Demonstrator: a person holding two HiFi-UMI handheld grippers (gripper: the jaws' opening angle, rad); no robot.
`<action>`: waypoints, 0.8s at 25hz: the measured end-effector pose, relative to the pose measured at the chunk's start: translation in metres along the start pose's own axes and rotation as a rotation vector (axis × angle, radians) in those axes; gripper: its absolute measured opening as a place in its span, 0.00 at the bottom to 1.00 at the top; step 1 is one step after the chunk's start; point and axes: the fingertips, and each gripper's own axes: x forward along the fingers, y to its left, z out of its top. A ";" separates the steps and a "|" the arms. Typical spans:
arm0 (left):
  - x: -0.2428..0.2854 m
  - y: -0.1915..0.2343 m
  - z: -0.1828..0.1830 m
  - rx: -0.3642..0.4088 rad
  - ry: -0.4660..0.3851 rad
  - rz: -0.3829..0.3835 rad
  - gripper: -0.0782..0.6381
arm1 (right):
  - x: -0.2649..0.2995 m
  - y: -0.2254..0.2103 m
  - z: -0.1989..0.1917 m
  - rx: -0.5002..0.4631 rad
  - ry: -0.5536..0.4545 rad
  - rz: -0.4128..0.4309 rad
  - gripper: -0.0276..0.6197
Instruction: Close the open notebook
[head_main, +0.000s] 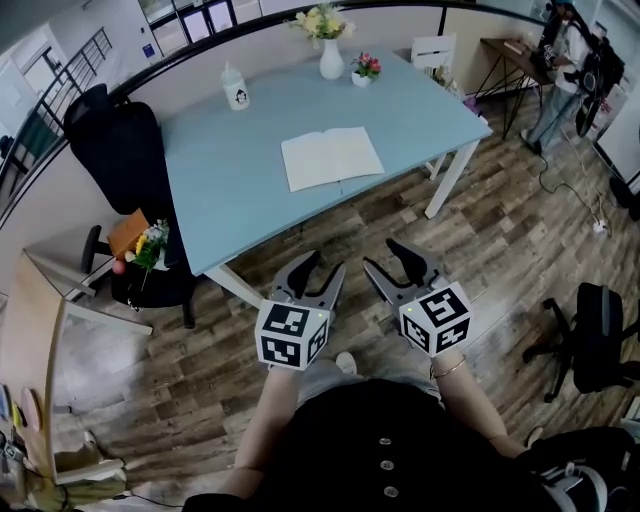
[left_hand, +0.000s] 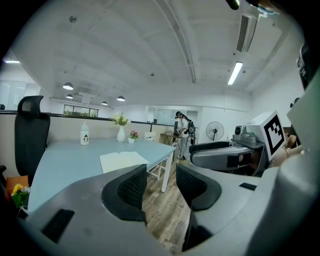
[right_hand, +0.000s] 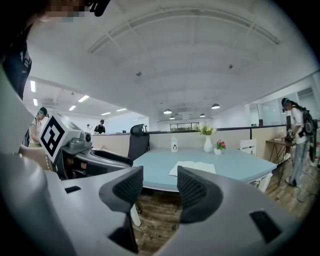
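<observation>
An open notebook (head_main: 332, 157) with blank white pages lies flat on the light blue table (head_main: 240, 190), near its front edge. It also shows as a pale sheet, the notebook (left_hand: 123, 161), in the left gripper view, and as the notebook (right_hand: 192, 167) in the right gripper view. My left gripper (head_main: 321, 269) and my right gripper (head_main: 389, 258) hang side by side over the wooden floor, short of the table and well apart from the notebook. Both stand open with nothing between their jaws, as the left gripper (left_hand: 160, 185) and right gripper (right_hand: 160, 188) show in their own views.
On the table's far side stand a white bottle (head_main: 236, 88), a white vase of flowers (head_main: 330, 55) and a small flower pot (head_main: 364, 68). A black office chair (head_main: 120, 150) is at the table's left end, a white chair (head_main: 434, 50) behind it. A person (head_main: 565, 70) stands at the far right.
</observation>
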 end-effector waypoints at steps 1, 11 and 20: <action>0.002 0.004 0.000 -0.005 0.002 0.001 0.34 | 0.004 -0.001 -0.001 0.000 0.008 0.002 0.35; 0.011 0.034 -0.007 -0.057 0.011 0.018 0.34 | 0.043 0.002 -0.004 -0.009 0.046 0.053 0.36; 0.029 0.068 -0.007 -0.103 0.013 0.058 0.34 | 0.085 -0.015 -0.002 -0.014 0.057 0.086 0.36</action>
